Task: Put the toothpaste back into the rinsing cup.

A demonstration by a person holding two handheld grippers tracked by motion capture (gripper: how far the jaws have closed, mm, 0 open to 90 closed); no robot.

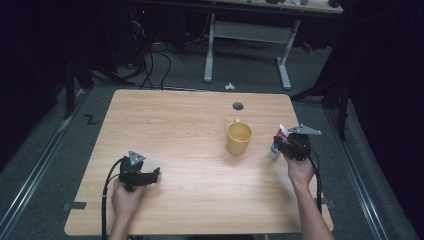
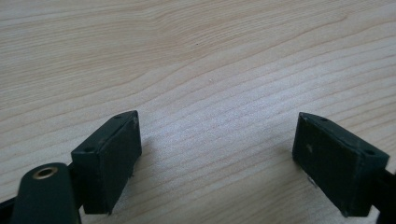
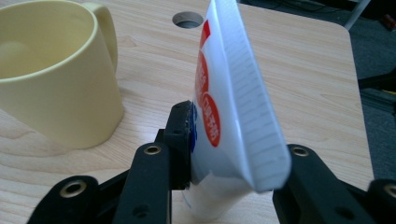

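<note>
A pale yellow mug (image 1: pixel 239 138) (image 3: pixel 56 88) stands upright right of the table's middle, its handle toward the far side. Just right of it, my right gripper (image 1: pixel 280 145) (image 3: pixel 229 154) is shut on a white tube (image 1: pixel 278 140) (image 3: pixel 229 107) with red print. The tube stands with its cap down near the table and its flat crimped end up. One pad presses its left face; the other pad is hidden behind the tube. My left gripper (image 1: pixel 152 176) (image 2: pixel 217 135) rests low at the front left, open, with bare wood between its jaws.
The wooden table (image 1: pixel 190 115) has a round cable hole (image 1: pixel 238 106) (image 3: pixel 187 19) behind the mug. A desk frame (image 1: pixel 247 47) and cables stand on the floor beyond the far edge. The table's right edge lies close to my right hand.
</note>
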